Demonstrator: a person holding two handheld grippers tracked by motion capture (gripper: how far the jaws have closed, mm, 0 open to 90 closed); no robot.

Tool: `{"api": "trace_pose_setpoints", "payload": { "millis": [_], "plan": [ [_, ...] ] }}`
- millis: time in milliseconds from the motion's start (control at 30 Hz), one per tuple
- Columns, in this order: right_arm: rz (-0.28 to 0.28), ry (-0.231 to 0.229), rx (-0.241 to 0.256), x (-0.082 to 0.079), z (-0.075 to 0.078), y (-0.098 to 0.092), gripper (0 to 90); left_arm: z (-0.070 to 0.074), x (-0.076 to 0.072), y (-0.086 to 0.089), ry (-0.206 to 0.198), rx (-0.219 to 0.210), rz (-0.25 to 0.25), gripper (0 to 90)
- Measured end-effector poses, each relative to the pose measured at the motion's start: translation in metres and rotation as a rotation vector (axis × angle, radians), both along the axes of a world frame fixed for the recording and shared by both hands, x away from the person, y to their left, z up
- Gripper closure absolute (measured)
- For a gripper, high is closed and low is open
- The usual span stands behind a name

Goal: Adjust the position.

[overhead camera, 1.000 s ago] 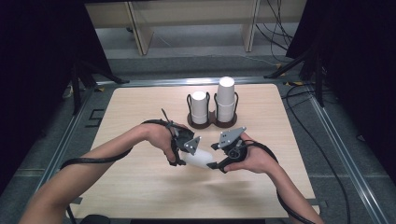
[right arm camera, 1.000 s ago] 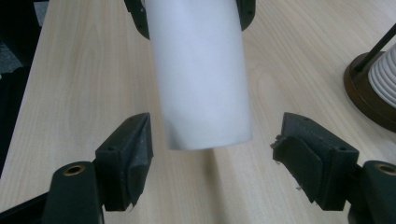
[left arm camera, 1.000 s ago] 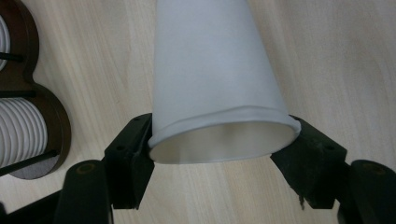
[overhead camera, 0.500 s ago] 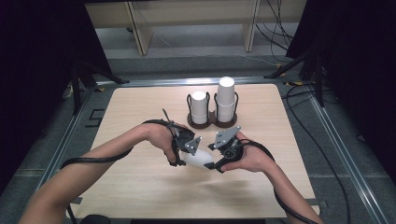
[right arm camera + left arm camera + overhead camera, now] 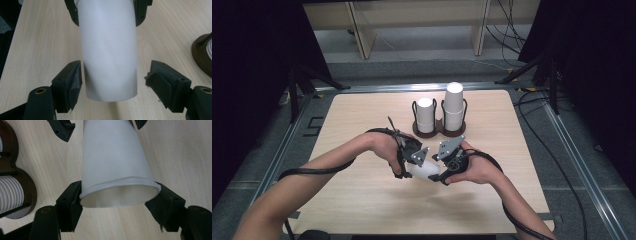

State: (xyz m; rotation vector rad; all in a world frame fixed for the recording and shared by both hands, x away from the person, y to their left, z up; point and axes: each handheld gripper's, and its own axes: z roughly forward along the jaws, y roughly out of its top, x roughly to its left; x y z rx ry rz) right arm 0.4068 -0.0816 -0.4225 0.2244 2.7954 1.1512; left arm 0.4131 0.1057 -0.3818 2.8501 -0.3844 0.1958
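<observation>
Basically, a white paper cup [image 5: 426, 171] was held lying sideways just above the table [image 5: 362, 200], at about 6 o'clock from the dark wooden holder [image 5: 439, 131] and near it.

Left gripper [image 5: 408, 159]: in the left gripper view its jaws were pressed onto the cup [image 5: 113, 162] at the rolled rim, one pad each side, open mouth facing the camera. The mouth looked squashed into an oval, so the wall was already giving under the pinch.

Right gripper [image 5: 447, 165]: in the right gripper view its jaws were spread around the closed base end of the cup [image 5: 108, 50]. The left pad looked at or just beside the wall, the right pad stood clearly apart. I read that as not gripping.

Holder had two posts' worth of stacked cups: the short stack [image 5: 425, 114] at its 9 o'clock side, the tall stack [image 5: 453, 106] at its 3 o'clock side.

Handling, my guess:
- Very light, thin paper, soft in the wall, crushes easily.
- Smooth and tapered, so a grip mid-wall could slide toward the narrow end.
- Stiffest spots are the rolled rim and the base ring; take it there, across the diameter, gentle squeeze.
- If two nested cups were stuck together, I couldn't tell; just one outline visible.
</observation>
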Motion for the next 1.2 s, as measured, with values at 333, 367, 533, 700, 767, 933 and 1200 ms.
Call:
{"api": "trace_pose_setpoints", "payload": {
  "millis": [333, 367, 533, 700, 767, 933, 1200],
  "plan": [
    [0.011, 0.002, -0.018, 0.0, -0.002, 0.005, 27.6, 0.002, 0.002, -0.001, -0.012, 0.026, -0.018, 31.7],
    [0.008, -0.008, -0.021, 0.0, -0.002, 0.005, 27.6, 0.003, 0.002, -0.001, -0.019, 0.042, -0.031, 31.7],
    [-0.003, 0.01, -0.029, -0.001, -0.003, 0.008, 27.6, 0.002, 0.0, -0.002, -0.002, 0.003, -0.004, 31.8],
    [0.013, -0.007, -0.034, 0.001, -0.004, 0.011, 27.8, 0.002, 0.0, -0.003, -0.003, 0.011, -0.008, 31.8],
    [0.013, 0.006, -0.037, 0.0, -0.005, 0.012, 27.9, 0.002, 0.0, -0.003, -0.002, 0.01, -0.008, 31.8],
    [0.021, 0.006, -0.043, 0.002, -0.008, 0.014, 28.9, 0.003, 0.001, -0.004, -0.016, 0.043, -0.032, 31.8],
    [0.026, 0.006, -0.046, 0.001, -0.008, 0.017, 29.2, 0.002, -0.001, -0.005, -0.003, 0.013, -0.012, 31.8]
  ]
}}
